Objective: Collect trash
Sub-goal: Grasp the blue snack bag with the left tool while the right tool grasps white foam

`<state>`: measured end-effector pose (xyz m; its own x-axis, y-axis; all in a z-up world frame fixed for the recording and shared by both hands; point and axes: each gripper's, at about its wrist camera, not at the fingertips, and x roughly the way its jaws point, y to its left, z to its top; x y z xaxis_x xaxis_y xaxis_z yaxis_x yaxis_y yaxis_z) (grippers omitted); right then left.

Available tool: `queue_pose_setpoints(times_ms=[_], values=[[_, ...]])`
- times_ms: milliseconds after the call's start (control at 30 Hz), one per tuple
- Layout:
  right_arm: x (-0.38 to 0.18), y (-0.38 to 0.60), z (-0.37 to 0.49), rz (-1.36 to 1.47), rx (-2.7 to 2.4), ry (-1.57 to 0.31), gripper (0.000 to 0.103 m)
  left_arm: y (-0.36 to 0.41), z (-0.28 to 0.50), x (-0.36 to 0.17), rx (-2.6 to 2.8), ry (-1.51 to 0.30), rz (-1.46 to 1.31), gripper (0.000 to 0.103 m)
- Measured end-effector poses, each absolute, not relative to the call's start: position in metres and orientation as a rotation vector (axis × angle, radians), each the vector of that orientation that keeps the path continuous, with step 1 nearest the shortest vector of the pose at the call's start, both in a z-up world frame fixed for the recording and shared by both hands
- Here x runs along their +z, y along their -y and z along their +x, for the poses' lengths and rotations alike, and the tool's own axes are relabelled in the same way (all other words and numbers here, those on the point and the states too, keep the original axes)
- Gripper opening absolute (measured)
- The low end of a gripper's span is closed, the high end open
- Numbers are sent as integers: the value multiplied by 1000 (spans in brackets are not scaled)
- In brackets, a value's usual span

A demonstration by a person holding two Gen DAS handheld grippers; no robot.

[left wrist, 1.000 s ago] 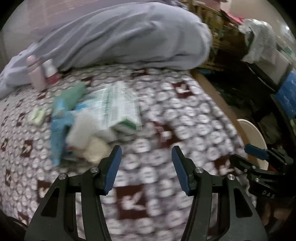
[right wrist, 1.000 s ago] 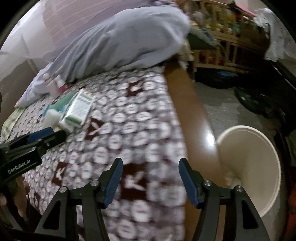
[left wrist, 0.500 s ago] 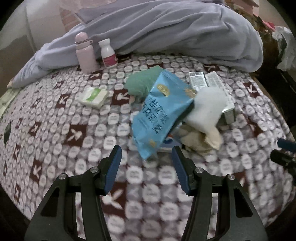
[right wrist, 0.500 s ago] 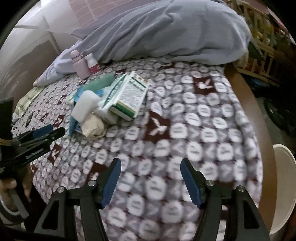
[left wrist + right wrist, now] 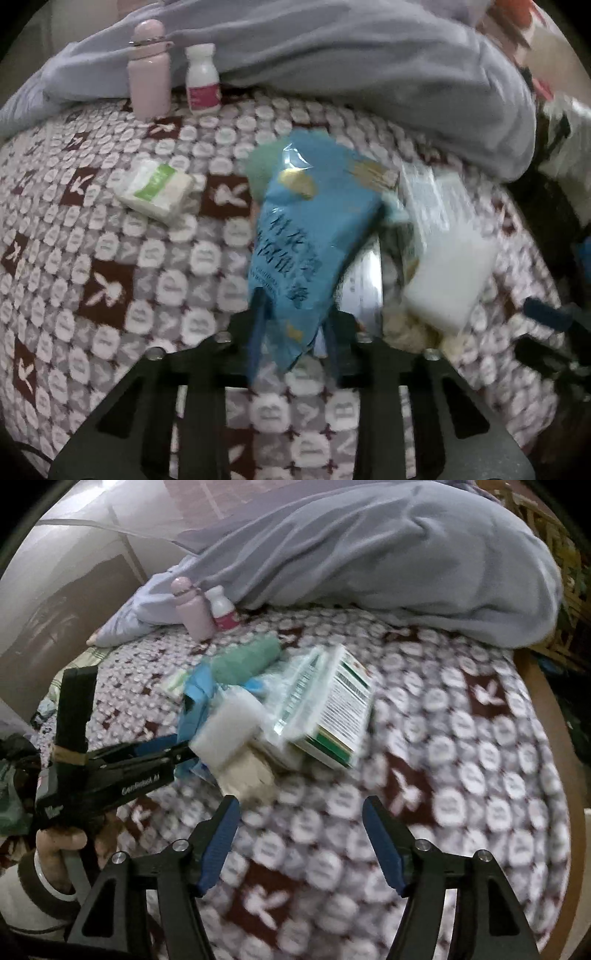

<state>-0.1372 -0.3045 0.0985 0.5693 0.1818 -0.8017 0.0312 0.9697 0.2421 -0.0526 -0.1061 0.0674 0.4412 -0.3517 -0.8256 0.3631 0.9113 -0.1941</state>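
Trash lies heaped mid-bed: the blue snack bag [image 5: 314, 236] sits left of the white foam block [image 5: 448, 273]. The left gripper [image 5: 293, 343] is closing on the bag's near corner; the right gripper [image 5: 299, 840] is opening, empty. Slick film could slip free, dragging neighbours.

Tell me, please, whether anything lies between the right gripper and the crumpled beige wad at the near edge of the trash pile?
Nothing visible does. The right gripper, jaws opening and empty, faces the crumpled beige wad across bare patterned bedspread. The left gripper, closing on the blue snack bag, comes in from the side, clear of that path.
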Motion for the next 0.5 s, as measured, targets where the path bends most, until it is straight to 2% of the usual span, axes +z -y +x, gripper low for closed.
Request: queue_pose_setpoints(times_ms=[100, 333, 367, 400, 500], values=[[100, 293, -118, 270, 121, -939, 67, 96, -51, 80, -417, -1002, 17, 13], [86, 279, -72, 362, 153, -963, 66, 75, -45, 75, -421, -1044, -54, 11], [83, 278, -70, 372, 160, -960, 60, 73, -45, 73, -422, -1051, -65, 11], [82, 278, -70, 377, 170, -957, 38, 71, -45, 72, -421, -1057, -79, 10], [87, 278, -80, 363, 185, -932, 32, 66, -49, 74, -430, -1062, -110, 9]])
